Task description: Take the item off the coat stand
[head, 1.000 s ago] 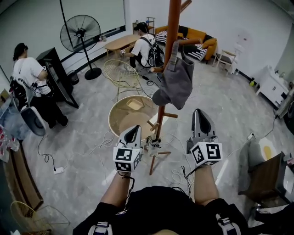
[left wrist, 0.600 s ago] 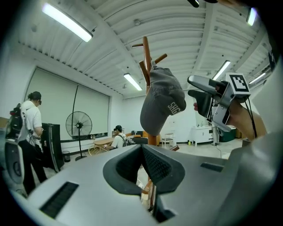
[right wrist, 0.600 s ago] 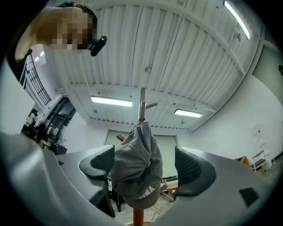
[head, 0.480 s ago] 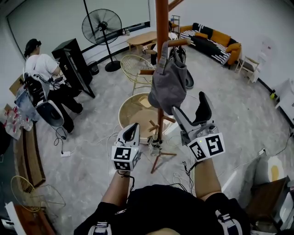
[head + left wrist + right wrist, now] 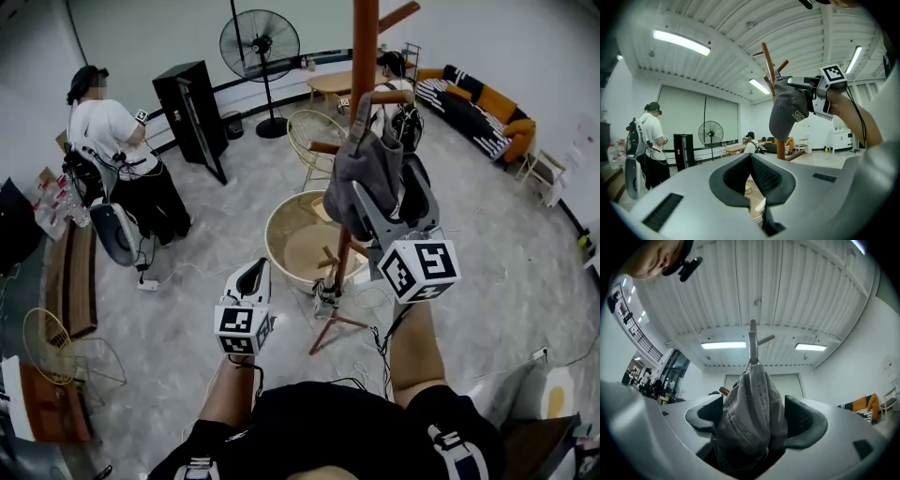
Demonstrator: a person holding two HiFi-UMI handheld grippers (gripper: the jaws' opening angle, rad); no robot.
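A grey cap (image 5: 368, 178) hangs from a peg of the brown wooden coat stand (image 5: 364, 47), in front of me. My right gripper (image 5: 389, 192) is raised to the cap, one jaw on each side of its lower part. In the right gripper view the cap (image 5: 752, 418) fills the gap between the jaws; the jaws of that gripper (image 5: 757, 414) are closing and the right pad still stands off the cloth. My left gripper (image 5: 256, 270) hangs lower at the left, shut and empty, away from the stand. From the left gripper view the cap (image 5: 787, 115) and the right gripper (image 5: 806, 84) show above it.
A round rattan chair (image 5: 291, 239) and loose cables (image 5: 361, 300) lie at the stand's foot. A person (image 5: 112, 155) stands at the left by a black cabinet (image 5: 192, 103). A floor fan (image 5: 260, 42), a seated person (image 5: 394, 70) and a sofa (image 5: 478, 98) are at the back.
My right gripper has opened from shut, risen and moved in around the hanging cap. The left gripper has stayed low and shut.
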